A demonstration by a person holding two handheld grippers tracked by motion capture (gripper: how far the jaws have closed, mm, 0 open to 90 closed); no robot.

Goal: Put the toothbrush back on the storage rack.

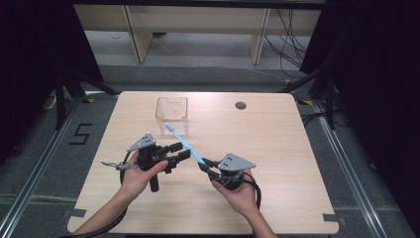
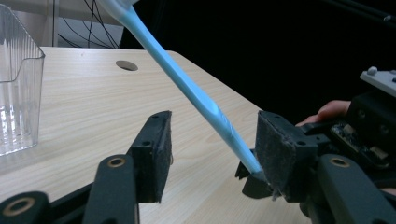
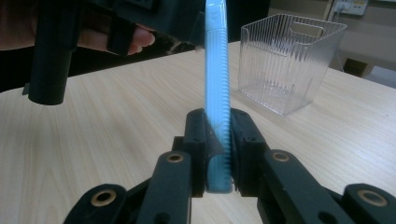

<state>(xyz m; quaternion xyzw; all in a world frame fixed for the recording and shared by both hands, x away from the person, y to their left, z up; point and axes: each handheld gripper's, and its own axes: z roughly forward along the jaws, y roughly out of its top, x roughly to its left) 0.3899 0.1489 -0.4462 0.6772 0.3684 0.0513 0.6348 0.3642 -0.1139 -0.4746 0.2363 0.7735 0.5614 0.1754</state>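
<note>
- Tabletop (image 1: 277, 148) of pale wood carried a clear ribbed bin (image 1: 172, 114) near its far edge; the bin looked empty.
- Left tool (image 1: 180, 152) stood wide open, holding nothing, its jaws on either side of the handle without gripping it.
- Right tool (image 1: 203, 164) was clamped on a blue toothbrush's (image 1: 185, 142) handle end, head raised toward the bin.
- Judged: brush lifted, a handover or binning remained.

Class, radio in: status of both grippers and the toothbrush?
Right gripper shut on toothbrush. Left gripper open around it. Bin beyond; nothing blocking.
</note>
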